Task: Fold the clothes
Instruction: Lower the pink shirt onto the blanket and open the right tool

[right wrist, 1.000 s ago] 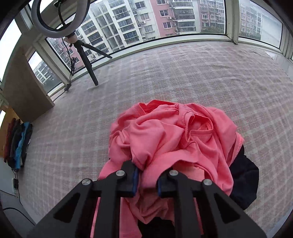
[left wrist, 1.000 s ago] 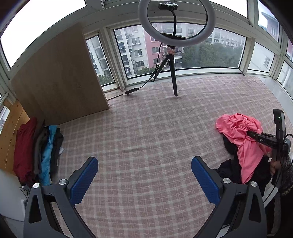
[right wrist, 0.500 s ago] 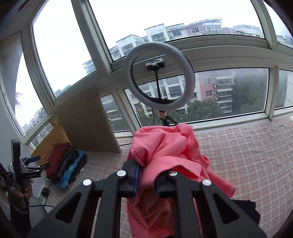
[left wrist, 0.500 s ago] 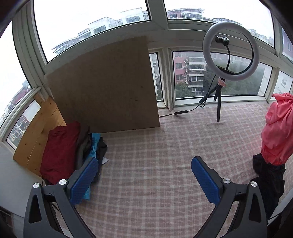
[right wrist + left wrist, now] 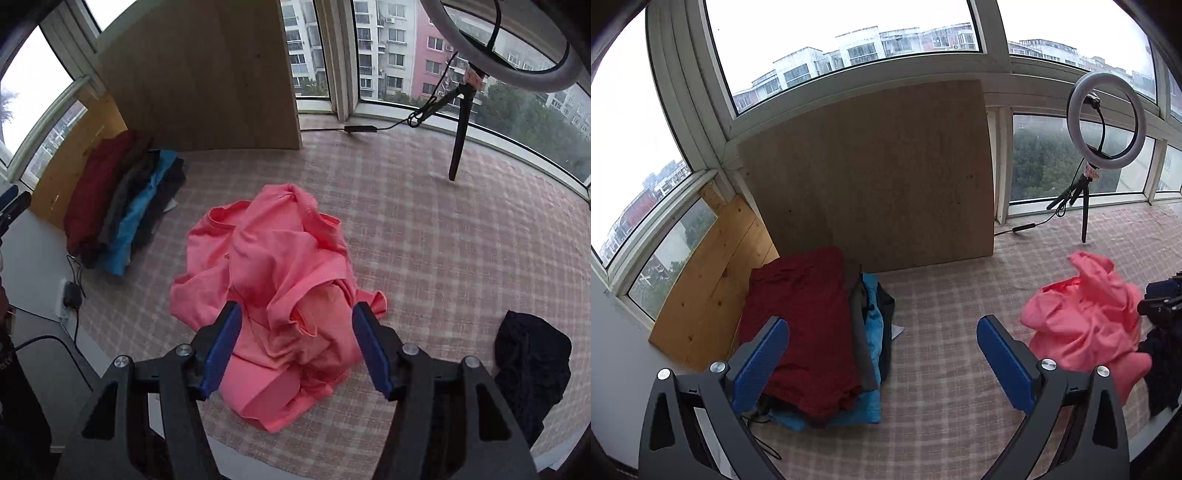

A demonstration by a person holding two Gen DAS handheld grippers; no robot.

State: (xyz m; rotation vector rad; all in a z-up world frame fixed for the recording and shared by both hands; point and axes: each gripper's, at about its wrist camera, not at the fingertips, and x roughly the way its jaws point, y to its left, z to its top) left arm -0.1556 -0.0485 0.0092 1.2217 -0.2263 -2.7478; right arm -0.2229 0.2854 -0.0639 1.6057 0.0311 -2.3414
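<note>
Ring light [image 5: 1106, 122] on tripod near the windows; brown board [image 5: 871, 173] leaning upright; checked cloth [image 5: 424, 236] covering the surface.

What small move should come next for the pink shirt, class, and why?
Probably lower the right gripper and grip an edge of the pink shirt to spread it flat. It lies crumpled on the checked cloth, and both grippers are open, the left gripper off by the folded stack.

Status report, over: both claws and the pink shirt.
Left claw open, empty. Right claw open, above the pink shirt. Shirt crumpled on the plaid cloth, unfolded. Dark garment lies apart, nothing in the way.
</note>
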